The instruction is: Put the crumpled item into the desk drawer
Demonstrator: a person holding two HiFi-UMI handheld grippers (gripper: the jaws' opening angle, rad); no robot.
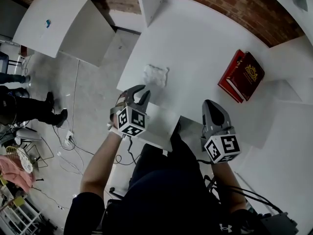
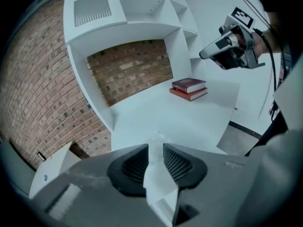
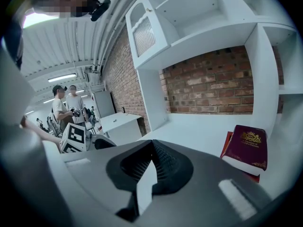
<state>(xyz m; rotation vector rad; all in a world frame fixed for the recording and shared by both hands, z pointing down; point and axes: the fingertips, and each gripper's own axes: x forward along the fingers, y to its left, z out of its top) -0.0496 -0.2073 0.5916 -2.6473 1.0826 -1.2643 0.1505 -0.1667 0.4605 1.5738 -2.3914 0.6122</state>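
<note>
The crumpled paper (image 1: 156,75) lies on the table (image 1: 195,38) near its left edge, just beyond the left claw (image 1: 142,93), whose jaws stand partly apart, gripping nothing. The right claw (image 1: 213,106), jaws together and empty, hangs over the front edge. Red books (image 1: 243,76) lie near the right edge.

1. Bench (image 1: 205,43): smooth matt white, looks like painted or laminated board.
2. Crumpled item (image 1: 156,75): white and wrinkly, paper or tissue, can't tell which.
3. Book (image 1: 250,75): dark red cover, slight sheen, gold stamping.
4. Wall (image 1: 234,1): rough bare brick.
5. Left gripper (image 1: 140,93) and right gripper (image 1: 211,104): matt grey plastic, ribbed black pads (image 2: 130,167).
</note>
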